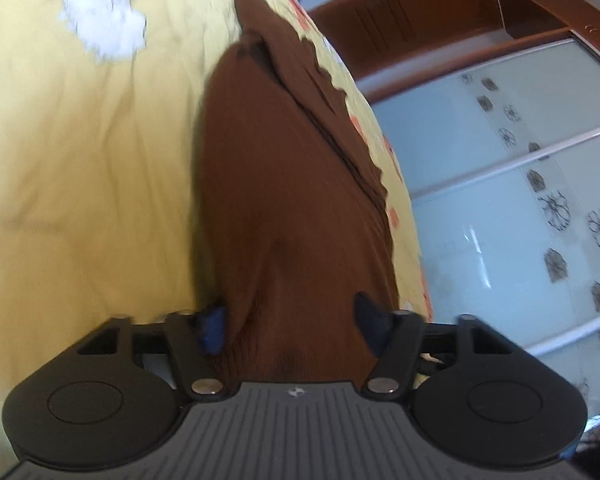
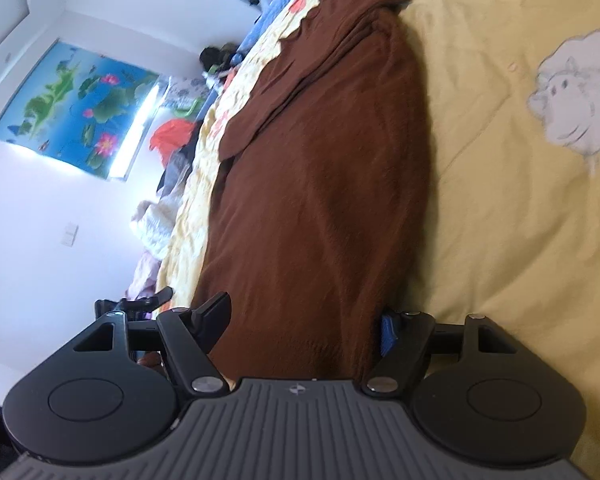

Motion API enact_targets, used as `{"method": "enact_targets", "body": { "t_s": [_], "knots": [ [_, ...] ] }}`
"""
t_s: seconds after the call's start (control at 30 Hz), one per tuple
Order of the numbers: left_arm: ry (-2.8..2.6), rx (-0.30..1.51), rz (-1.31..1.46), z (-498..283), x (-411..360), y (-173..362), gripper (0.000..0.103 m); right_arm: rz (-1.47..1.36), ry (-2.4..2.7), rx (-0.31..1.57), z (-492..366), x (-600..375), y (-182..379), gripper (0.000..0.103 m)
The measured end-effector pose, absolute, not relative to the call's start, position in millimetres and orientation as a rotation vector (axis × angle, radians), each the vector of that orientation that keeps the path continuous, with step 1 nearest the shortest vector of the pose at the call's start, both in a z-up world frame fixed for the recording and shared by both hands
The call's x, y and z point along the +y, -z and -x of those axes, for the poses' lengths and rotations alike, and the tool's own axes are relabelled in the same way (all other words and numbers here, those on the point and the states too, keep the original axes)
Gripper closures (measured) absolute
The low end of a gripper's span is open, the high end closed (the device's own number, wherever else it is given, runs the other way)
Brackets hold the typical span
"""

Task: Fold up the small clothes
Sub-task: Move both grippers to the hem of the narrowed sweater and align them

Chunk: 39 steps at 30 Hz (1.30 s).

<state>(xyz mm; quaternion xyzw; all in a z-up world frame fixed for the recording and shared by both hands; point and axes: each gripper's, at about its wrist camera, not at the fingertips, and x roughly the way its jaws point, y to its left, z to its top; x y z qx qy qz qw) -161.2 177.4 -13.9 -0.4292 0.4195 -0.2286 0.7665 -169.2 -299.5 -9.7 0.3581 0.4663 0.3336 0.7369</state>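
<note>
Yellow bedding (image 1: pixel 80 184) with white cartoon sheep (image 2: pixel 572 100) printed on it covers the bed under both of your tongs, and a brown ribbed garment (image 1: pixel 284 200) lies stretched along it, running straight ahead from each pair. Your left tongs (image 1: pixel 290 320) stand apart with the near end of the brown cloth lying between the fingers (image 1: pixel 212 326); whether the pads touch the cloth cannot be told. Your right tongs (image 2: pixel 304 326) are likewise spread, the other end of the same garment passing between them, and no pinch shows there either. Beyond your left tongs, to their right, stand frosted wardrobe doors (image 1: pixel 500 184) with flower prints; to the left of your right tongs hangs a lotus picture (image 2: pixel 76 116) on a white wall.
</note>
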Motion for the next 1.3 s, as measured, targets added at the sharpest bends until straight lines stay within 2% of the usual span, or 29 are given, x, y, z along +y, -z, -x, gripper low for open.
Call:
{"method": "enact_targets", "body": {
  "t_s": [0.03, 0.1, 0.37, 0.73, 1.1, 1.13, 1.23, 1.3],
  "knots": [
    [0.498, 0.913, 0.948, 164, 178, 16, 0.055, -0.783, -0.745, 1.031, 169, -298, 9, 0.03],
    [0.497, 0.917, 0.982, 168, 181, 20, 0.058, -0.781, -0.757, 1.038, 170, -297, 9, 0.03],
    [0.555, 0.888, 1.037, 170, 189, 17, 0.058, -0.894, -0.771, 1.047, 166, -308, 10, 0.017],
    [0.536, 0.937, 1.003, 148, 189, 24, 0.05, -0.881, -0.788, 1.054, 162, -304, 9, 0.013],
    [0.612, 0.93, 1.041, 165, 183, 32, 0.051, -0.884, -0.789, 1.043, 165, -306, 11, 0.013],
    [0.595, 0.915, 1.06, 165, 188, 32, 0.051, -0.879, -0.787, 1.047, 165, -305, 10, 0.014],
    [0.581, 0.914, 1.05, 164, 193, 30, 0.051, -0.816, -0.753, 1.076, 164, -301, 8, 0.03],
    [0.615, 0.942, 1.033, 162, 186, 31, 0.051, -0.78, -0.738, 1.093, 164, -298, 8, 0.035]
  ]
}}
